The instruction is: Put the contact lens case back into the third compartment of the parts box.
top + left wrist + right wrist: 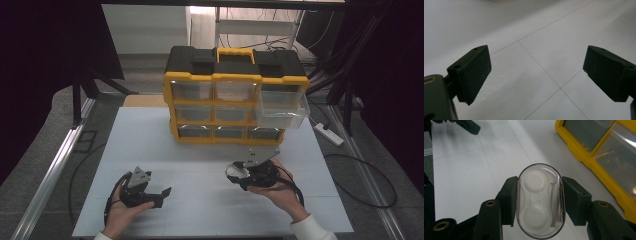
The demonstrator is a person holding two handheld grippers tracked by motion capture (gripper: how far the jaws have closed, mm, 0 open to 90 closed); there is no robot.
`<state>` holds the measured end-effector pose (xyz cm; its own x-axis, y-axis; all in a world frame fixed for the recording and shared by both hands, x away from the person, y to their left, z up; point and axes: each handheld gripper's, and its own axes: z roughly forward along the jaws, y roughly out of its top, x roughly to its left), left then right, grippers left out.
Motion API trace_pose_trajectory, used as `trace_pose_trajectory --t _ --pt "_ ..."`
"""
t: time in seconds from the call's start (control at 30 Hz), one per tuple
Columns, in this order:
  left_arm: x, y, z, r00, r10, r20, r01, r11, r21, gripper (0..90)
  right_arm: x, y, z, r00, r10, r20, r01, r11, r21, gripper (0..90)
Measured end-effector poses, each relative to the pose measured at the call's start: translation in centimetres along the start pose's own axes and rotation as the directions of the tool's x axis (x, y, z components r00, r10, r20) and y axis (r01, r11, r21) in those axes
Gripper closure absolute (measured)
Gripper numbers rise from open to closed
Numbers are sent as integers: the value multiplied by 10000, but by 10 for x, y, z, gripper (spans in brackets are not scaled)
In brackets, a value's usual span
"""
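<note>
Clear lens case (540, 201) is clamped in right tool (539, 199); left tool (536, 75) sits open. Open drawer (283, 106) at 1 o'clock likely gets targeted next.

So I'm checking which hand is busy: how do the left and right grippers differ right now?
The left gripper has its black fingers spread wide with nothing between them, while the right gripper is closed on a clear oval plastic case. In the high view the left gripper rests low on the white table, far from the yellow-and-black drawer cabinet, while the right is nearer it. Both are black and hand-held.
</note>
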<state>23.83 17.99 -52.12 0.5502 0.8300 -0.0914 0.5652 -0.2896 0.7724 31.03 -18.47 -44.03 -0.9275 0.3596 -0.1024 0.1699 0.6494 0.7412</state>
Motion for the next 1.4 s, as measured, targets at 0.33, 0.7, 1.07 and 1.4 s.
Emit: trace_pose_trajectory --t 0.33,0.7,1.07,1.4 --pt "0 0 0 10000 27 -16 -27 10000 -20 85 -2 5 -14 9995 89 298 -73 9986 -515 495" --pt "0 0 0 10000 5 -7 -5 10000 -19 85 -2 11 -29 9980 126 622 -66 9954 -957 495" --pt "-1 0 0 10000 8 -10 -8 10000 -4 84 -3 14 -39 9958 240 881 -126 9918 -1275 495" --pt "-1 0 0 10000 11 -3 -11 10000 1 84 -2 20 -51 9937 239 1099 -55 9864 -1640 495"
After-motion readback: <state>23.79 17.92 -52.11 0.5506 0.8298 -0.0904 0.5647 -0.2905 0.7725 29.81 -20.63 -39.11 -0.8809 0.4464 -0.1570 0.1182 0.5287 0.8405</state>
